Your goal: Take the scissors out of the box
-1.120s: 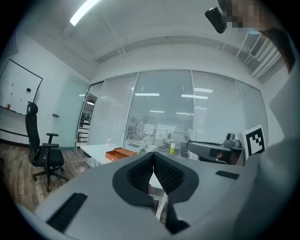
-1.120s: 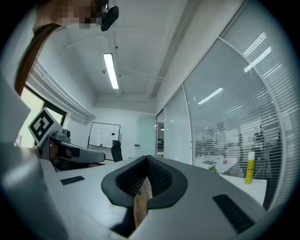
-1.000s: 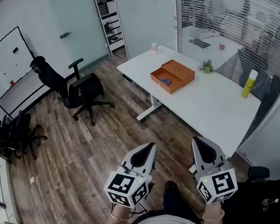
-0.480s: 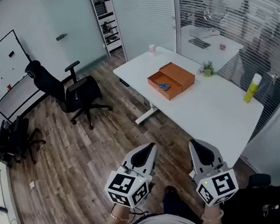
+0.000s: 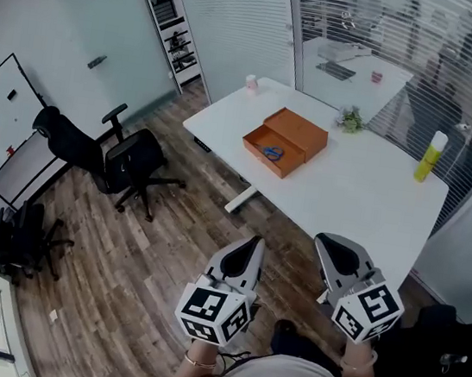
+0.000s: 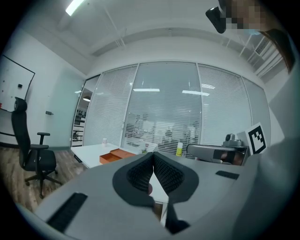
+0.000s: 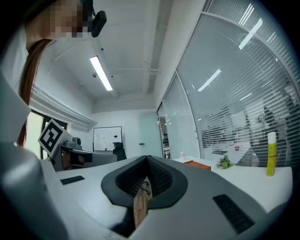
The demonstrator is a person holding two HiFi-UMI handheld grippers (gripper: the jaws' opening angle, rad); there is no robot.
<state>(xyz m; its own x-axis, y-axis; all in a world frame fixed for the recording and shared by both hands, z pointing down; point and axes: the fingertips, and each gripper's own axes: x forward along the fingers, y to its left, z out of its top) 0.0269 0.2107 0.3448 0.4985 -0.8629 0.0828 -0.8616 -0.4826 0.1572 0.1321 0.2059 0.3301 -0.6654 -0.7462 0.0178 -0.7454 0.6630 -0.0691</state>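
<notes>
Here's the orange box (image 5: 284, 140), lying open on the white surface (image 5: 366, 193), and the scissors (image 5: 272, 153) are right there inside it, blue handles showing in the half of the box nearer the person. Nothing is touching them.

The left claw (image 5: 252, 248) is held over the wooden floor, well short of the box and pointing roughly towards it. In the left gripper view, the left claw (image 6: 153, 161) has its ribbed pads pressed together at the tips with nothing pinched between them, and the box (image 6: 115, 156) sits far off past them. The right claw (image 5: 333, 245) is alongside, also well apart from the box and close to the near edge of the surface. The right gripper view settles its state: the right claw (image 7: 146, 166) is pressed together and carrying nothing (only a sliver of floor shows through the gap lower down).

Around the box, a small plant (image 5: 350, 118) stands just beyond it to the right, a yellow bottle (image 5: 430, 157) is far right of it, and a black office chair (image 5: 127, 159) stands on the floor well left of it.
</notes>
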